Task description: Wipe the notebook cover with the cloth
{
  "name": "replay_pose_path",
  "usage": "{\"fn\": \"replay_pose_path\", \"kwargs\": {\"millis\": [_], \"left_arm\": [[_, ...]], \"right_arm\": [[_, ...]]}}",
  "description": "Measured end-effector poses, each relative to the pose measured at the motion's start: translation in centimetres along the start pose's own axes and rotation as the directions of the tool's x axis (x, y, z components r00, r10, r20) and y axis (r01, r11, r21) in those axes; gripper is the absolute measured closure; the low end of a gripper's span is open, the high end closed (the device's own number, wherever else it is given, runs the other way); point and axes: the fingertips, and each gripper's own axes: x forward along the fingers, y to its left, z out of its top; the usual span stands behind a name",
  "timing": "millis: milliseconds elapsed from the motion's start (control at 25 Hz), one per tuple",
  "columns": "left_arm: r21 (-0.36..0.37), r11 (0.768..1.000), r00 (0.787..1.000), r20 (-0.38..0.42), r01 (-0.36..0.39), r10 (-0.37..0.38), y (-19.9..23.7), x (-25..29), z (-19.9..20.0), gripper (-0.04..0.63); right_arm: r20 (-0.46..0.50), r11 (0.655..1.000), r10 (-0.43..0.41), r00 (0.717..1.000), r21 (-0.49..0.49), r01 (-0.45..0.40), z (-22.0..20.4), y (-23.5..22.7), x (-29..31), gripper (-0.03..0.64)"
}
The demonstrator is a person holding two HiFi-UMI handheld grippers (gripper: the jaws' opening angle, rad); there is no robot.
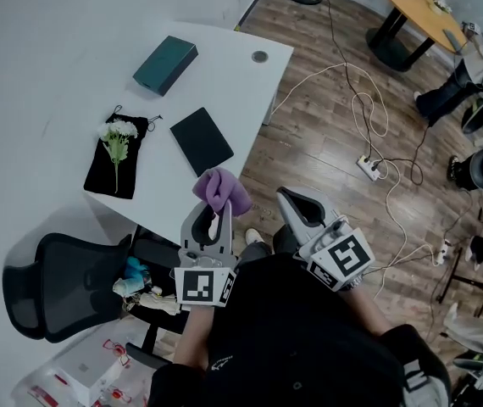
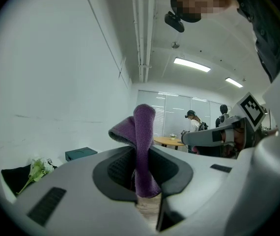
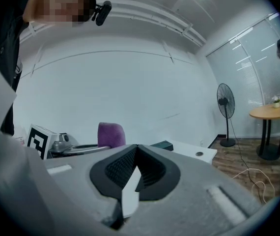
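**Cloth in left grip, notebook on bench**

We hold the left gripper (image 1: 213,213) by the bench (image 1: 224,58) edge, its fingers clamped on the purple cloth (image 1: 222,190). The right gripper (image 1: 299,202) has its fingers pressed together on nothing. The dark notebook (image 1: 201,139) lies flat on the bench, near the cloth but apart from it.

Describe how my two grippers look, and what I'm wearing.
The left gripper and right gripper both have light grey moulded bodies that narrow to two jaws lined with black ribbed pads. Each carries a cube faced with black-and-white square markers at the hand end. No cables show on either. The person wears a black top.
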Motion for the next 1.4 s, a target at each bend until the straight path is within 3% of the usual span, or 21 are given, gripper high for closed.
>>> {"fn": "replay_pose_path", "kwargs": {"millis": [360, 600, 960, 1400], "left_arm": [[-0.021, 0.995, 0.994, -0.026, -0.102, 0.102, 2.2, -0.8, -1.1, 0.528], [-0.051, 0.976, 0.977, -0.042, -0.211, 0.209, 5.4, 0.9, -1.3, 0.528], [-0.061, 0.946, 0.947, -0.047, -0.32, 0.317, 8.9, 7.1, 0.2, 0.528], [-0.062, 0.878, 0.879, -0.079, -0.474, 0.469, 12.1, 11.3, 1.1, 0.528]], "right_arm": [[-0.035, 0.995, 0.095, 0.995, -0.012, -0.095, -0.2, 0.2, 3.3, 0.614], [-0.073, 0.981, 0.193, 0.979, -0.019, -0.195, 0.1, -0.8, 7.3, 0.614], [-0.137, 0.936, 0.332, 0.933, -0.072, -0.344, 2.5, -4.6, 14.7, 0.614], [-0.197, 0.853, 0.502, 0.842, -0.049, -0.52, 3.5, -7.0, 19.5, 0.614]]}}
